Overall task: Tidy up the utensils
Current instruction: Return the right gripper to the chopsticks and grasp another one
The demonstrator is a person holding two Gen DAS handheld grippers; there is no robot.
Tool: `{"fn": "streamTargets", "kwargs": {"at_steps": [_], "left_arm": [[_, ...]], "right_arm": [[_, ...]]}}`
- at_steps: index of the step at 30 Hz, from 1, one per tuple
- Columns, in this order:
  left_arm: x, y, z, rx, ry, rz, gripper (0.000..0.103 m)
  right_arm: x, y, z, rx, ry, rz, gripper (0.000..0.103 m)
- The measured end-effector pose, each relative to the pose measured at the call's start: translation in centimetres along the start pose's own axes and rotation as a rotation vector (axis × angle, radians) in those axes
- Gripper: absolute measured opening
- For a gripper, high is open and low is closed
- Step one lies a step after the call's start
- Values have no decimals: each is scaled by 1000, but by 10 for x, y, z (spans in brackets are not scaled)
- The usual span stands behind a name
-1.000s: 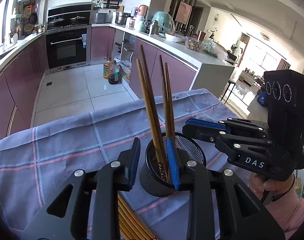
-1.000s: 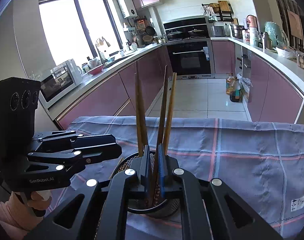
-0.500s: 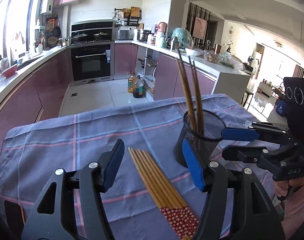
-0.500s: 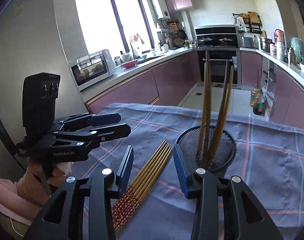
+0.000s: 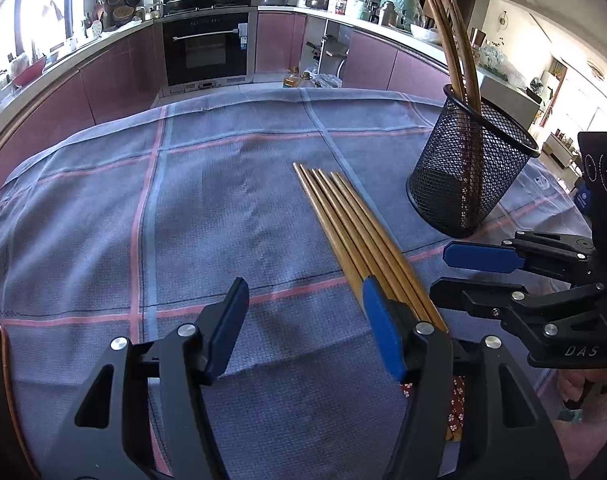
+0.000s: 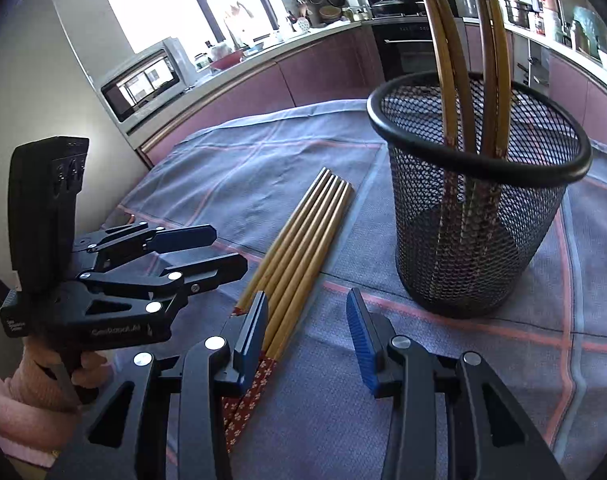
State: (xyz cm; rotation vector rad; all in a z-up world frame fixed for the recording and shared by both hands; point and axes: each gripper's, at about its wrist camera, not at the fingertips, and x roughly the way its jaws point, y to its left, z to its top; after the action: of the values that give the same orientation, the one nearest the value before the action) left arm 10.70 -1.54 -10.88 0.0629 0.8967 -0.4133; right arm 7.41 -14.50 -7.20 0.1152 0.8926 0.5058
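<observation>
A black mesh cup [image 5: 469,172] stands on the checked cloth with several wooden chopsticks [image 5: 453,44] upright in it; it also shows in the right wrist view [image 6: 479,216]. Several more chopsticks [image 5: 355,232] lie side by side flat on the cloth, red patterned ends toward me, also in the right wrist view [image 6: 303,240]. My left gripper [image 5: 305,314] is open and empty, its right finger over the lying chopsticks. My right gripper [image 6: 307,328] is open and empty just above their patterned ends, also in the left wrist view [image 5: 459,272].
The blue-grey checked cloth [image 5: 183,208] covers the table. Behind it is a kitchen with an oven [image 5: 205,46], purple cabinets and a microwave [image 6: 143,82]. The table's far edge drops to the tiled floor.
Both grippers let go of chopsticks in the cup, opened, and pulled back and down toward the chopsticks lying on the cloth.
</observation>
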Motion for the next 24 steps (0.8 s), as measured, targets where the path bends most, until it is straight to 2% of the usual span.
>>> {"fn": "streamTargets", "kwargs": {"at_steps": [13, 17, 24], "left_arm": [[11, -17, 8, 17, 22, 20, 58], [11, -17, 9, 18, 25, 21, 53], [11, -19, 9, 31, 32, 13, 43]], "right_arm": [[15, 13, 6, -52, 8, -92, 34], [15, 9, 5, -46, 8, -94, 30], [15, 8, 4, -55, 14, -106, 30]]}}
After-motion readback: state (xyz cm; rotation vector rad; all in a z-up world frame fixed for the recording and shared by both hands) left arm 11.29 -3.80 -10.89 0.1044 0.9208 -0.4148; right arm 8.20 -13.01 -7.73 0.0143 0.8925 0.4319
